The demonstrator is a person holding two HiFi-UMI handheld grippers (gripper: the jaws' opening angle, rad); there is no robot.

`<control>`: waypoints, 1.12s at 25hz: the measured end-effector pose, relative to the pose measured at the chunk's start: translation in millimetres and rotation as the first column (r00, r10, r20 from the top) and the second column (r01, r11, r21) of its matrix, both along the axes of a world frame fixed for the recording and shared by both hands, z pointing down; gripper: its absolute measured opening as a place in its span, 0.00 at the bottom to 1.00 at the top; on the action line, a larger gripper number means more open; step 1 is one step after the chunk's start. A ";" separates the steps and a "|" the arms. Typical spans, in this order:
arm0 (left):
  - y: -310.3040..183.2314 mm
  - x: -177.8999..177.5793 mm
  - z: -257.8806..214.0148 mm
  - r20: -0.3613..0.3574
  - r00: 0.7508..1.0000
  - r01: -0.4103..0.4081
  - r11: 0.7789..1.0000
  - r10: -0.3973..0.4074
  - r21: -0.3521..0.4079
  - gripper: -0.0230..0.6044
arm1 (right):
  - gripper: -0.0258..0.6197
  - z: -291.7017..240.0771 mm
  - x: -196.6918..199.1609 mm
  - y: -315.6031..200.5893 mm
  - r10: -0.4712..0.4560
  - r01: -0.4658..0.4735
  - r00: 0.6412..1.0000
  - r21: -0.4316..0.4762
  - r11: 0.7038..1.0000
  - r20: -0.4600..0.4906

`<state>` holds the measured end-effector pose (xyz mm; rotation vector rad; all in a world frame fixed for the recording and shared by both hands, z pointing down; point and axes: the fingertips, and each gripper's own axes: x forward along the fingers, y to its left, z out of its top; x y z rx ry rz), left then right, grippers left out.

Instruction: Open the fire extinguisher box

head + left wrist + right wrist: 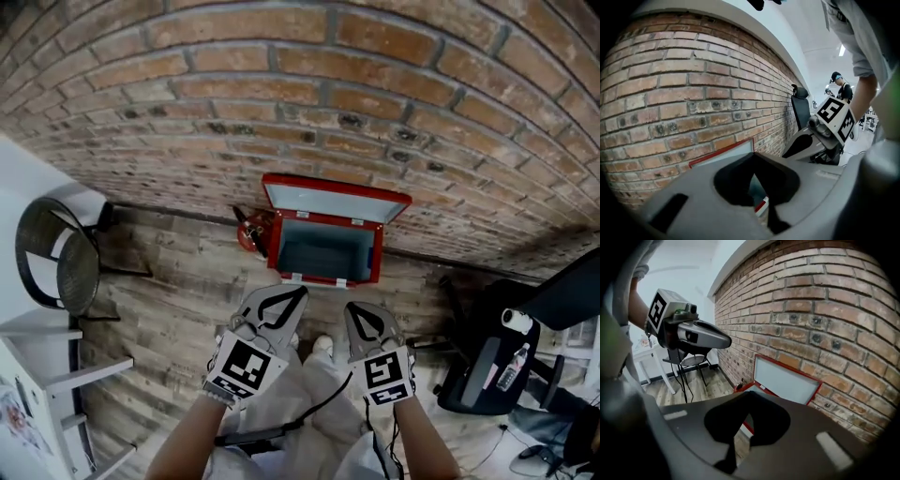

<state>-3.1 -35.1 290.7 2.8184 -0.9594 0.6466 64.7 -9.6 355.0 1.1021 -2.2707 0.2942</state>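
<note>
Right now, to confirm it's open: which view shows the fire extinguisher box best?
The head view: the whole fire extinguisher box, lid raised against the brick wall, interior exposed. The right gripper view shows mainly the lid's inside; the left gripper view, only a sliver of it.

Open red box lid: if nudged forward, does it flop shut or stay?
The lid looks like rigid sheet metal, so likely stiff. It tilts back toward the brick wall, so a light nudge probably won't drop it.

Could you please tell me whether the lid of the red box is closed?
No, the lid of the red box stands raised against the brick wall, leaving the inside open to view.
</note>
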 end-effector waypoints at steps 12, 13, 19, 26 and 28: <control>-2.9 -2.0 -109.9 -0.004 0.999 -0.042 0.982 0.044 0.183 0.03 | 0.05 -123.6 15.2 -17.7 0.066 -0.078 0.996 0.201 0.977 0.067; -4.3 -3.1 -117.6 -0.009 0.999 -0.036 0.980 0.038 0.197 0.03 | 0.05 -132.6 16.0 -19.5 0.069 -0.083 0.995 0.218 0.972 0.075; -5.1 -10.2 -153.2 -0.038 0.999 0.005 0.967 0.005 0.254 0.03 | 0.05 -172.8 14.1 -20.0 0.066 -0.094 0.992 0.290 0.952 0.103; 1.1 -10.9 -170.8 -0.037 0.999 -0.003 0.959 0.014 0.283 0.03 | 0.05 -194.6 6.2 -11.3 0.031 -0.062 0.995 0.331 0.942 0.099; 0.6 -13.4 -175.8 -0.045 0.999 0.002 0.956 0.012 0.292 0.03 | 0.05 -198.3 3.1 -8.8 0.018 -0.048 0.996 0.339 0.940 0.089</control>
